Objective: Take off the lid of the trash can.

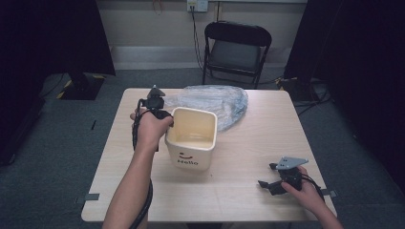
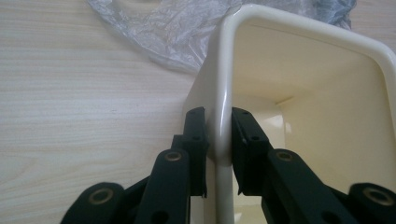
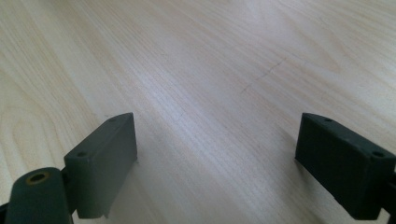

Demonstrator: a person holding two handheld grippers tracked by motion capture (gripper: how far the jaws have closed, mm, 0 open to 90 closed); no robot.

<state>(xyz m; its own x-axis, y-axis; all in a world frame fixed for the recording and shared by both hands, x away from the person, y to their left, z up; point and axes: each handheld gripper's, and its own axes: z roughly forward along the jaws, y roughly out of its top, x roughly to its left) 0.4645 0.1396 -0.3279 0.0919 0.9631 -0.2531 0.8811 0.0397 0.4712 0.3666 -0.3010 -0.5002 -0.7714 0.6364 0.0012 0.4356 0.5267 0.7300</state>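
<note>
Bin: cream, square, "Hello" printed on the front, upright near the table centre, w/ a crumpled clear plastic bag just behind it, touching or nearly so; left gripper clamps the bin's left wall at the rim, one jaw outside, one inside, pads pressed on the plastic; prob. a rim pinch because the smooth wide body offers no other hold, and it keeps the bin steady or ready to lift/drag; bin looks empty inside; right gripper sits low over bare wood at the near right, well apart from bin, jaws spread wide w/ nothing between them; seems parked out of the way till needed.
</note>
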